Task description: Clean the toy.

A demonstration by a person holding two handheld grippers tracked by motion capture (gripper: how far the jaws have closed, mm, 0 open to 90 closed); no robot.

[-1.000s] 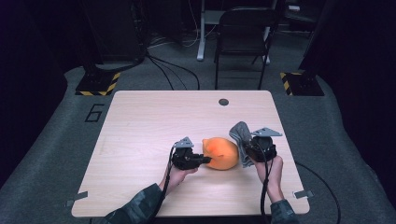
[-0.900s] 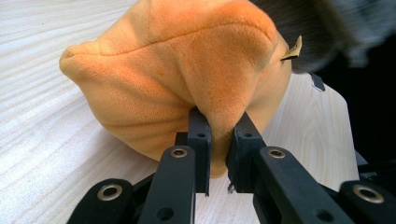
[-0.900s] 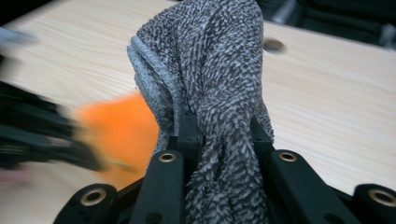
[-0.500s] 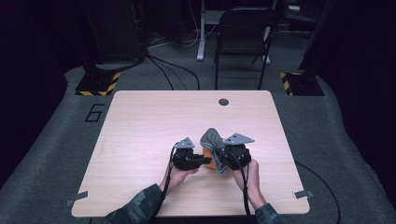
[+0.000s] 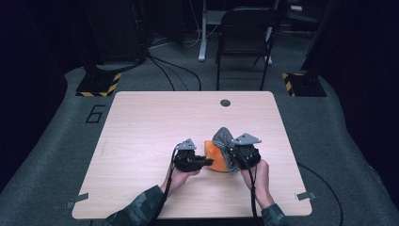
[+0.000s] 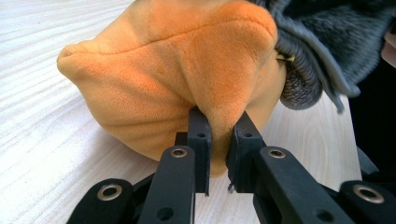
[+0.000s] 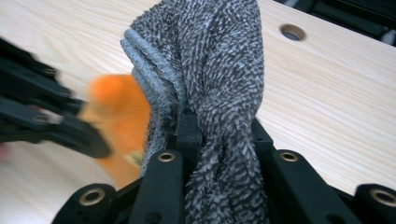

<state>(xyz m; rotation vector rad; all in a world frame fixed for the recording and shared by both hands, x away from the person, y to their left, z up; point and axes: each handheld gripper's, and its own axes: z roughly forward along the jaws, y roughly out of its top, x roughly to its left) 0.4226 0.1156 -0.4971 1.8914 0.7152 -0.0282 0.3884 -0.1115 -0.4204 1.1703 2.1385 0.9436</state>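
A soft orange cloth [image 5: 215,157] [image 6: 173,79] lies bunched on the wooden table [image 5: 155,122], joined at its right to a grey knitted cloth [image 5: 225,141] [image 7: 219,74]. My left gripper [image 5: 203,163] [image 6: 219,149] is shut on a fold of the orange cloth, its jaws pinching the fabric low at the near side. My right gripper [image 5: 234,157] [image 7: 219,140] is shut on the grey cloth, which stands up in a ridge above its jaws. In the right gripper view the orange cloth [image 7: 116,116] shows blurred at the left, beside the left gripper's jaws.
A round cable hole [image 5: 225,102] sits in the table near its far edge. A black chair [image 5: 244,42] stands beyond the table, with cables on the floor. The left and far parts of the tabletop are bare wood.
My right gripper has carried the grey cloth leftwards over the orange cloth, folding it up and closer to the left gripper. The left gripper has stayed in place.
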